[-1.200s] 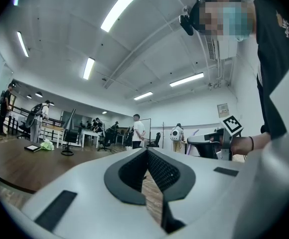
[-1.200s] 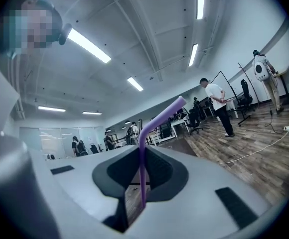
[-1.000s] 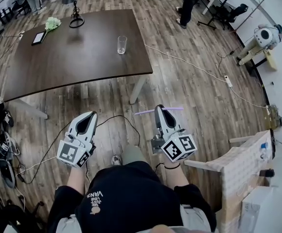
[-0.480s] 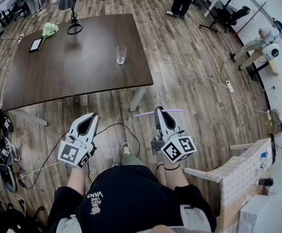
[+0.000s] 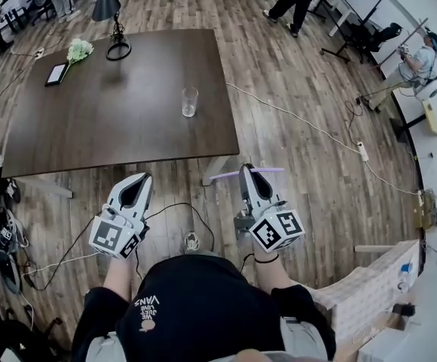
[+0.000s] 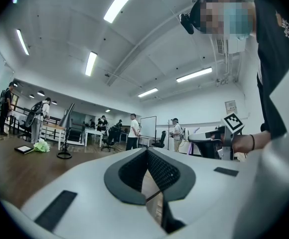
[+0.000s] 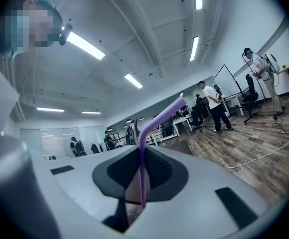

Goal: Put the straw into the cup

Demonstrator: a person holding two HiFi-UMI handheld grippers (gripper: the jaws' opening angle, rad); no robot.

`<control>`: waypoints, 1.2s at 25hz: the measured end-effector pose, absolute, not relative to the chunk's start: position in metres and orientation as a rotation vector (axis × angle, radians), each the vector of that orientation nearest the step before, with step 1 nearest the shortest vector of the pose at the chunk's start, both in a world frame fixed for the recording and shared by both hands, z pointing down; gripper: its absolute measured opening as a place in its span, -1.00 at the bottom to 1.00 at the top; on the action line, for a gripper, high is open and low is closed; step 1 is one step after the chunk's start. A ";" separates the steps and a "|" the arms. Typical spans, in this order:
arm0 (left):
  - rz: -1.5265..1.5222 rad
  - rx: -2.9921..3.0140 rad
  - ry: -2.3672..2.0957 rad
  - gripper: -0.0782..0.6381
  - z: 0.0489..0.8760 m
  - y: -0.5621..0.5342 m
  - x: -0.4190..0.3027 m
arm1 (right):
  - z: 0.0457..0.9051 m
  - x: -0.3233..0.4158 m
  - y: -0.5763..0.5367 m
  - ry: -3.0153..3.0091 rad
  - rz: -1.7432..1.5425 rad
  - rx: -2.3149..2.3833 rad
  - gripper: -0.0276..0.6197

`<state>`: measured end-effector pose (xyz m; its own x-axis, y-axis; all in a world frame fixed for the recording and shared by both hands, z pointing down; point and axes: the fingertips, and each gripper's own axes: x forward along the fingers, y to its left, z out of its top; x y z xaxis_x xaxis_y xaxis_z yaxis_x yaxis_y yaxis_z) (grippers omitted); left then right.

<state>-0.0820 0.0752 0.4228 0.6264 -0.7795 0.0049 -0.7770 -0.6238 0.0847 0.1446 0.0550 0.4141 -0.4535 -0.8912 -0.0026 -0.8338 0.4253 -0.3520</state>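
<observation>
A clear glass cup [image 5: 190, 102] stands on the dark brown table [image 5: 90, 119], near its right edge. My right gripper [image 5: 247, 170] points level toward the table and is shut on a purple bendy straw [image 5: 270, 170]. The straw lies crosswise between the jaws, with both ends sticking out. In the right gripper view the straw [image 7: 142, 158] runs up between the pads and bends to the right above my right gripper [image 7: 143, 152]. My left gripper [image 5: 145, 178] is beside it, level, with its jaws together and nothing in them; the left gripper view shows my left gripper [image 6: 147, 151] the same way. Both grippers are short of the table's near edge.
At the table's far end are a black lamp [image 5: 113, 13], a green bunch [image 5: 80, 49] and a tablet [image 5: 56, 73]. Cables [image 5: 301, 115] cross the wooden floor. A cardboard box [image 5: 369, 292] sits low on the right. People stand at the room's far side and at the left edge.
I have walked toward the table: it and the cup now sit lower and nearer in the head view. Both grippers keep their pose, and the straw stays in the right one.
</observation>
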 end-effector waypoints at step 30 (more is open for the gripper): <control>-0.026 2.786 -1.175 -0.75 0.441 -0.098 -0.085 | 0.425 0.121 -0.109 2.438 -0.488 -1.598 -0.79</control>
